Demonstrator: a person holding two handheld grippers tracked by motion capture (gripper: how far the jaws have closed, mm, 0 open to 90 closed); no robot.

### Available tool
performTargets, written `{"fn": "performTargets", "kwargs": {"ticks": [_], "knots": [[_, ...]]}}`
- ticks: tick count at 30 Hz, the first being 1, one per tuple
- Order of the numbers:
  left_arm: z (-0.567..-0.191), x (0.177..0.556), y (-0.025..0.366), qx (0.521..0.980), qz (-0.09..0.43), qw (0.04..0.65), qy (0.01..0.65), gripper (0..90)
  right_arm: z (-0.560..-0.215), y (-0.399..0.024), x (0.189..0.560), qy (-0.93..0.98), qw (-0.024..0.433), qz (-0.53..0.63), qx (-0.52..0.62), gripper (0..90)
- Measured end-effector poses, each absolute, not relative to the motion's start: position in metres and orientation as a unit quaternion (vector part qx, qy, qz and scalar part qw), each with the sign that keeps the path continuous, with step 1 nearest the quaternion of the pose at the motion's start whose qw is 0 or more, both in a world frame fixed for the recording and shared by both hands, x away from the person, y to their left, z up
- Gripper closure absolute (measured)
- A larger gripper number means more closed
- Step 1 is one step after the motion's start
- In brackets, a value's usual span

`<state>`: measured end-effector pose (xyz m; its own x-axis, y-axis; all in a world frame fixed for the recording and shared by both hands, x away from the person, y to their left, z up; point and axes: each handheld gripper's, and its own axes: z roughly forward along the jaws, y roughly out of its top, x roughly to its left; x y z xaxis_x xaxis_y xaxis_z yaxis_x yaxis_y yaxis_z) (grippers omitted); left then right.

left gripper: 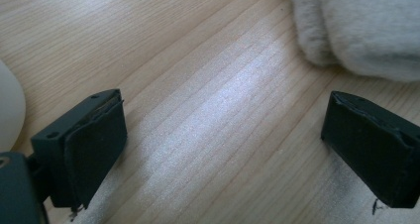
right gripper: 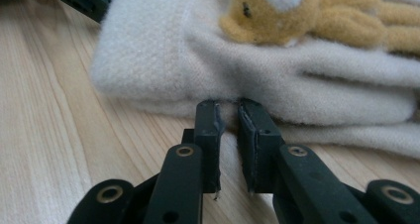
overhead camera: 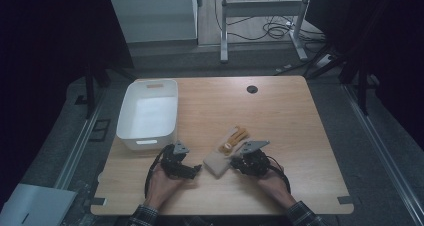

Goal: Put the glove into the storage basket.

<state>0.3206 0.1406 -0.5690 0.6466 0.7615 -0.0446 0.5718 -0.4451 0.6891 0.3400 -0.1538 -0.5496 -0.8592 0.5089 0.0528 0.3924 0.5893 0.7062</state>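
A cream fleece glove (overhead camera: 218, 162) with a tan plush bear (overhead camera: 233, 137) on it lies on the wooden table (overhead camera: 300, 136), near the front. In the right gripper view the glove (right gripper: 307, 75) lies across the top, the bear (right gripper: 297, 16) on its back. My right gripper (right gripper: 229, 116) has its jaws almost together, a thin slit between them, their tips against the glove's near edge. From above, the right gripper (overhead camera: 232, 162) sits at the glove's right end. My left gripper (left gripper: 228, 144) stands wide open over bare wood, the glove's cuff (left gripper: 366, 30) just beyond its right jaw; the left gripper (overhead camera: 197, 169) lies left of the glove.
A white plastic bin (overhead camera: 131, 108) stands at the table's left, behind the left hand; its rounded corner (left gripper: 7, 110) shows in the left gripper view. A black cable hole (overhead camera: 252, 89) sits at the back. Bare wood stretches right of the glove.
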Motion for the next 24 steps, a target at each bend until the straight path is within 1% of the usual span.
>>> {"fn": "performTargets", "kwargs": {"ticks": [2,3,8,15,18,21,22,24], "knots": [[-0.569,0.320,0.140,0.839,0.137,0.345,0.398,4.8,-0.549,-0.154,0.340,0.888,0.078,0.377,0.252,76.8],[-0.568,0.320,0.140,0.839,0.132,0.346,0.399,5.2,-0.547,-0.158,0.338,0.886,0.084,0.379,0.253,74.3],[-0.561,0.319,0.139,0.842,0.117,0.352,0.392,5.5,-0.540,-0.178,0.336,0.878,0.102,0.384,0.267,68.0],[-0.543,0.312,0.135,0.846,0.094,0.374,0.369,0.5,-0.538,-0.215,0.336,0.865,0.129,0.381,0.300,56.7],[-0.534,0.314,0.125,0.847,0.084,0.384,0.359,0.0,-0.539,-0.229,0.336,0.861,0.140,0.377,0.312,51.1],[-0.525,0.320,0.108,0.852,0.087,0.384,0.346,0.0,-0.539,-0.242,0.336,0.854,0.149,0.376,0.327,45.0],[-0.525,0.320,0.108,0.852,0.087,0.384,0.346,0.1,-0.539,-0.242,0.336,0.854,0.149,0.376,0.327,45.0],[-0.522,0.328,0.089,0.862,0.094,0.371,0.332,0.3,-0.539,-0.255,0.336,0.847,0.159,0.376,0.341,40.4]]}}
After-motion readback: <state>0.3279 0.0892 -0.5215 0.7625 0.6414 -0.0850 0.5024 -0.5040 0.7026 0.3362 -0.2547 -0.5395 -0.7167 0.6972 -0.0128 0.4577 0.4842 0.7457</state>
